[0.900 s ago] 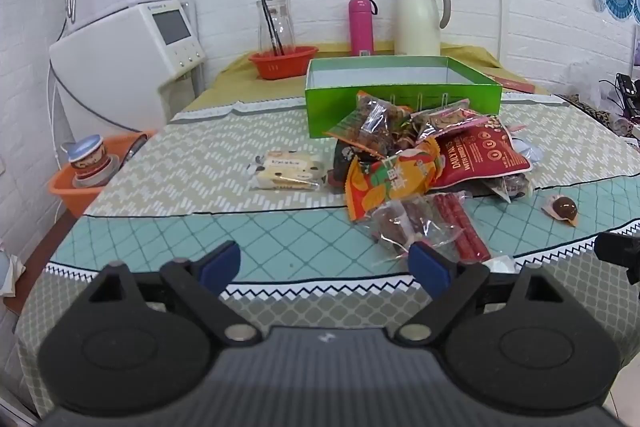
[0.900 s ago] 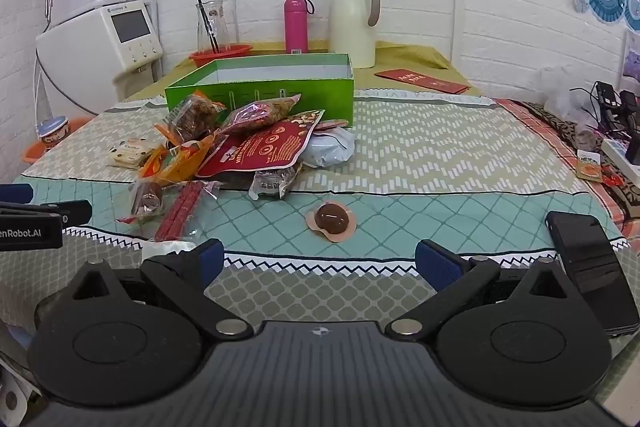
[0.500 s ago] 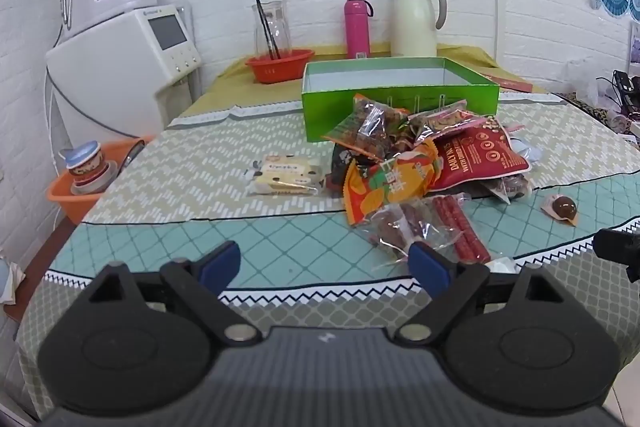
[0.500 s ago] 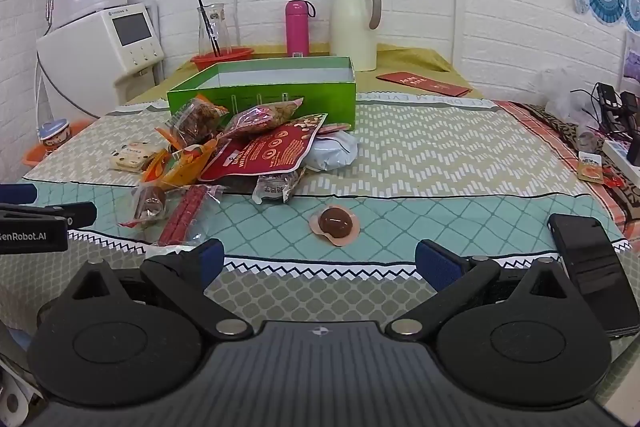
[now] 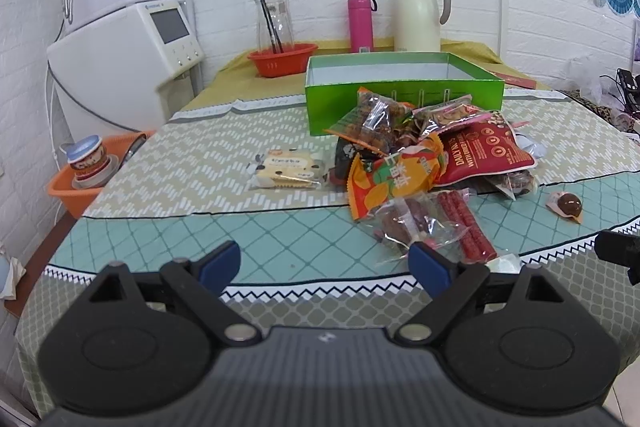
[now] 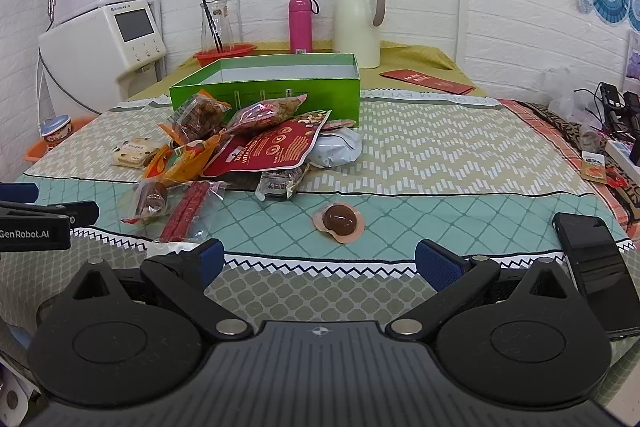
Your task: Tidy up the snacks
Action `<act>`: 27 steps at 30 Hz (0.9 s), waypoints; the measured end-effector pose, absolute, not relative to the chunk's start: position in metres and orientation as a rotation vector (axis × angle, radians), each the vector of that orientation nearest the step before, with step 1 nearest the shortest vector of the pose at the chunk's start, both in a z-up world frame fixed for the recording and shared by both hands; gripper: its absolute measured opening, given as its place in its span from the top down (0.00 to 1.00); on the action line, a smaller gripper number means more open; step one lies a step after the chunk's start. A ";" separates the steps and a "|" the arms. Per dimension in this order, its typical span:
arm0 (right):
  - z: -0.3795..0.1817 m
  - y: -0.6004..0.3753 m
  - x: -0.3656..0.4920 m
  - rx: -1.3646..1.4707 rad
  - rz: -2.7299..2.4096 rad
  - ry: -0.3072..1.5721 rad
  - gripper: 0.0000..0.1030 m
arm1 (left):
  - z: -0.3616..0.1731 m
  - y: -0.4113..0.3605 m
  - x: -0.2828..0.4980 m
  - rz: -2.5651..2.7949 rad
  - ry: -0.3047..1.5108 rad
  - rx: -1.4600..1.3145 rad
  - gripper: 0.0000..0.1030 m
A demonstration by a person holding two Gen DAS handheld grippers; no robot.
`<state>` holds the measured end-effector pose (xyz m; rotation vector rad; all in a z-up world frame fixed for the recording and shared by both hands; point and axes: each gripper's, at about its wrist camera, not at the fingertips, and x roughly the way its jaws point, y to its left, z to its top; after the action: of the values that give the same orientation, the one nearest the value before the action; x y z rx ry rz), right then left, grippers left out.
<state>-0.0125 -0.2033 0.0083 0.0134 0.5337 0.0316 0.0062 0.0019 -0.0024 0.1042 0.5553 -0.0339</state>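
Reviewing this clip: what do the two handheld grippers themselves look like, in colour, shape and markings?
Both match: the left gripper and right gripper have matte black bodies with two round discs, angled black linkage arms with silver pivot pins, and blue fingertip pads. White "GenRobot.AI" lettering shows on the left gripper's side in the right wrist view.

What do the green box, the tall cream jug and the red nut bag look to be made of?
The green box looks like glossy printed cardboard: thin straight walls, white inside. The cream jug seems painted metal or hard plastic, smooth with a soft sheen; which one I cannot tell. The red nut bag looks like matte plastic film: flat, printed and slightly creased.
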 end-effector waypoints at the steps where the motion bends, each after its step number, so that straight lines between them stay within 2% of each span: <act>1: 0.009 -0.203 -0.012 0.013 0.031 0.533 0.00 | -0.002 0.002 0.006 -0.035 0.556 0.104 0.13; 27: 0.005 -0.191 0.005 -0.021 0.070 0.552 0.00 | -0.007 0.005 0.020 -0.039 0.586 0.093 0.13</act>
<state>0.0050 -0.1907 0.0050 -0.0211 0.5521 0.0701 0.0202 0.0049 -0.0068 0.0932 0.5856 -0.0391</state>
